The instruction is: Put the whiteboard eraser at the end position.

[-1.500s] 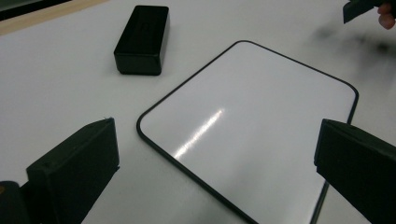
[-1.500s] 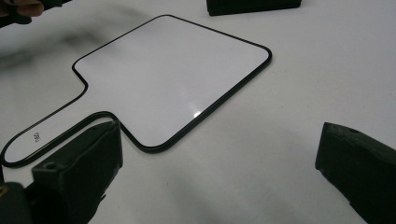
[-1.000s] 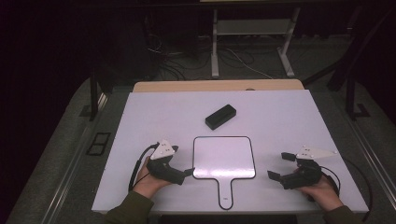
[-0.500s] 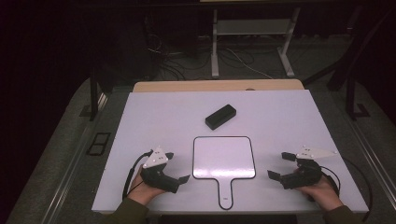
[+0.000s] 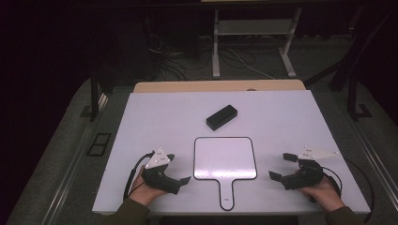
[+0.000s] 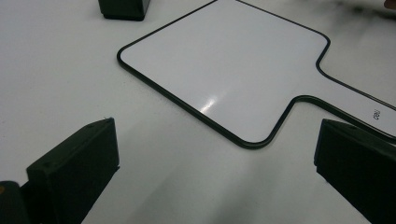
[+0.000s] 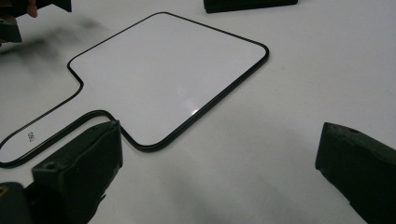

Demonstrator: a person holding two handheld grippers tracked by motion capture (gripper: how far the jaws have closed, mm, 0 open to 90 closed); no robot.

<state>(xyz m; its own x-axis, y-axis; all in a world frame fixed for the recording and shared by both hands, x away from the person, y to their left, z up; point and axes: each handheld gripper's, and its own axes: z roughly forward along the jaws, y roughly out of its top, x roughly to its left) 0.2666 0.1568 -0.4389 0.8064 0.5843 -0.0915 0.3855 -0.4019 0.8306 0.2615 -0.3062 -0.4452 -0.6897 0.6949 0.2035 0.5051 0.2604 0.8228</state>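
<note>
Board: the paddle-shaped whiteboard (image 5: 225, 158) lies flat on the white table (image 5: 155, 112), near the front edge at mid-width, between the two grippers.
Long axis: runs from the far edge of the panel to the handle (image 5: 226, 196), which points toward the person.
Left gripper (image 5: 180, 168): jaws spread wide, empty; the board's near left corner lies just ahead and inward of them.
Right gripper (image 5: 281, 166): jaws spread wide, empty; it stands a little farther off the board's right edge.
Nearer hand: the left, by a small margin.
Eraser: a black block eraser (image 5: 221, 116) lies beyond the board, apart from it.
Change: the left gripper has drawn back toward the front edge; the right is unmoved.
</note>
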